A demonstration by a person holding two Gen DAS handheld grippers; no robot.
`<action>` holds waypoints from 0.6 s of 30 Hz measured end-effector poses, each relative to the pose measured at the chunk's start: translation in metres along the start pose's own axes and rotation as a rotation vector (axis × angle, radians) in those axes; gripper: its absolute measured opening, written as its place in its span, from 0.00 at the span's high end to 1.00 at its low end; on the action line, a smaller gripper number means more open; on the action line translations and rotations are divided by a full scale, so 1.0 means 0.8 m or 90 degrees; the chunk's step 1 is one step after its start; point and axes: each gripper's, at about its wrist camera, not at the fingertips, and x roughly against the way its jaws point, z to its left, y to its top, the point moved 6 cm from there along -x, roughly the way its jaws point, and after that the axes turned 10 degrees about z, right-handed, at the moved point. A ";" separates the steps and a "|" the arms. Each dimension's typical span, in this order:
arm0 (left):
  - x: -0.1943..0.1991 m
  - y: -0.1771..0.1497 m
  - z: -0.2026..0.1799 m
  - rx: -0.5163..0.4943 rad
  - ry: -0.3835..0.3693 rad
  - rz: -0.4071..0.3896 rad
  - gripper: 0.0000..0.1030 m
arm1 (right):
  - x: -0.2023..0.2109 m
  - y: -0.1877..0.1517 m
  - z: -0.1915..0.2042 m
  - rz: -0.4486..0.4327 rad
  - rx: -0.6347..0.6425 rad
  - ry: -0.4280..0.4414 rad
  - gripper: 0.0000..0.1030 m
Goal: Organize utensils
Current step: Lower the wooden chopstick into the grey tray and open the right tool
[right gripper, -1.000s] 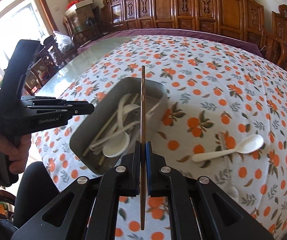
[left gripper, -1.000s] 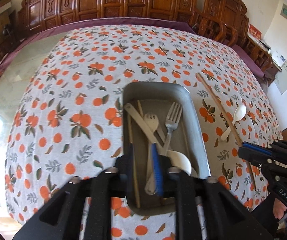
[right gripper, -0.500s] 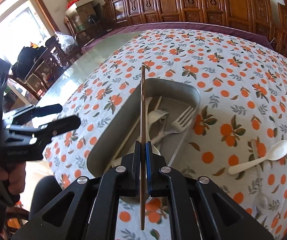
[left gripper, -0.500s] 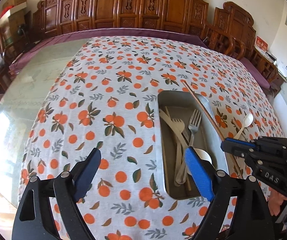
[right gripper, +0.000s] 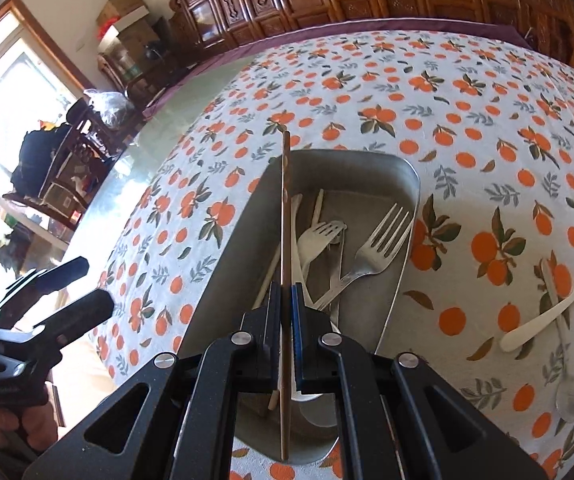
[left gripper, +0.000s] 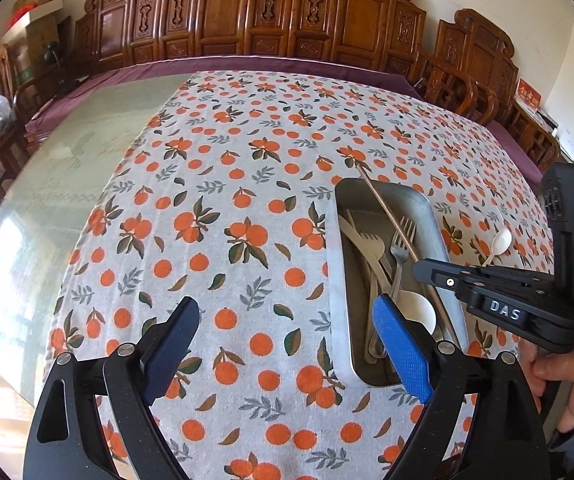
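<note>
A grey metal tray (left gripper: 445,236) (right gripper: 405,188) on the orange-print tablecloth holds forks (right gripper: 379,248), a white spoon (left gripper: 417,308) and pale chopsticks. My right gripper (right gripper: 286,292) (left gripper: 421,268) is shut on a brown chopstick (right gripper: 286,200) (left gripper: 387,208) and holds it above the tray, lengthwise along it. My left gripper (left gripper: 287,328) is open and empty, above the cloth just left of the tray's near end. A white spoon (right gripper: 559,300) (left gripper: 497,244) and a clear spoon (right gripper: 565,392) lie on the cloth right of the tray.
The tablecloth (left gripper: 223,184) covers part of a glass-topped table (left gripper: 71,152). Carved wooden chairs (left gripper: 271,12) line the far side. The table's near edge runs just below the tray.
My left gripper opened and moved left, off the tray. My right gripper carried the brown chopstick from beside the tray to above its middle.
</note>
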 end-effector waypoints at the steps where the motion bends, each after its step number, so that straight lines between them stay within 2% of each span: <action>1: 0.000 0.000 0.000 0.000 0.001 0.000 0.18 | -0.004 -0.001 0.000 0.003 0.000 -0.002 0.94; 12: 0.000 -0.002 0.000 -0.001 0.007 0.004 0.18 | -0.024 -0.007 -0.001 0.020 0.003 -0.011 0.94; 14: 0.000 -0.002 -0.001 -0.003 0.007 0.004 0.18 | -0.022 -0.004 -0.001 0.012 0.008 -0.011 0.91; 18: 0.002 -0.001 -0.007 -0.006 0.006 0.001 0.18 | -0.010 -0.001 -0.003 -0.004 0.017 -0.007 0.91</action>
